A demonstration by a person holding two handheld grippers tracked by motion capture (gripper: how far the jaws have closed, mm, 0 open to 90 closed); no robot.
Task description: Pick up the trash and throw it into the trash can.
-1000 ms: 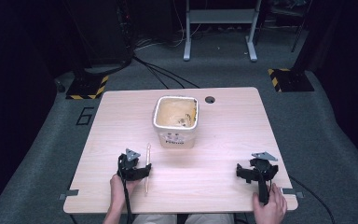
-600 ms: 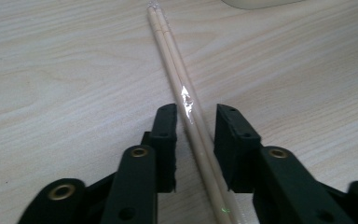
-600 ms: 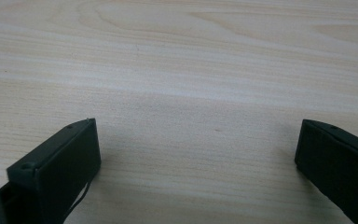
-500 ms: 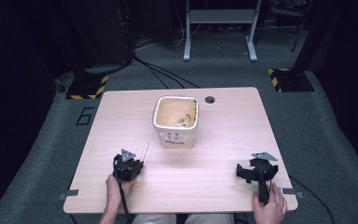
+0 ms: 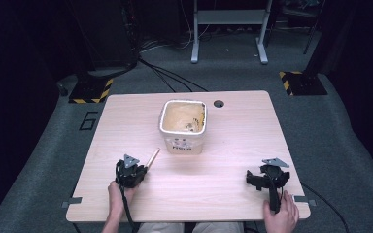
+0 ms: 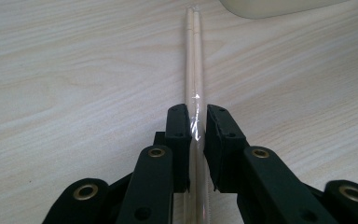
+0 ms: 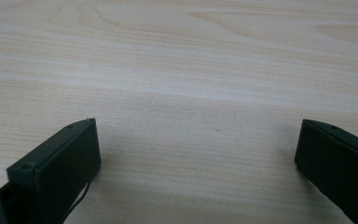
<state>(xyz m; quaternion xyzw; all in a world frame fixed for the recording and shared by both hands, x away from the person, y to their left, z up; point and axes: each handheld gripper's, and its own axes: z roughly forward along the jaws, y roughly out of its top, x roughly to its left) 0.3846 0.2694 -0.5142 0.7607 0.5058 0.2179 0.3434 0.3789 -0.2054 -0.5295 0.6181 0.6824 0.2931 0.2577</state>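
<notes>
The wrapped chopsticks (image 6: 195, 70) lie flat on the table (image 5: 223, 145), a pair in a clear sleeve, pointing toward the bottom of the tub (image 5: 183, 125) that stands at the middle of the board. In the left gripper view the two black jaws sit on either side of the pair, closed in against the sleeve — clamped on it, as far as the narrow gap tells. From above, the free end of the chopsticks sticks out past the left gripper (image 5: 131, 172) at a slant, near the tub's front corner but not touching it.

Against the picture from a second ago, the left gripper has shifted: then it sat lower and more to the right with the chopsticks running along its right side, and now it has moved up and left so the pair runs between its jaws, with only the far end showing beyond it. The chopsticks have also turned from nearly upright in the picture to a slant. I take this as the grasp just made, with the lift not yet begun; the pair looks level with the wood.

The right gripper (image 5: 267, 178) rests near the table's right front corner, well apart from the tub, its jaws spread wide over bare wood — unchanged over that second. The tub's inside looks smeared and empty of tools.
</notes>
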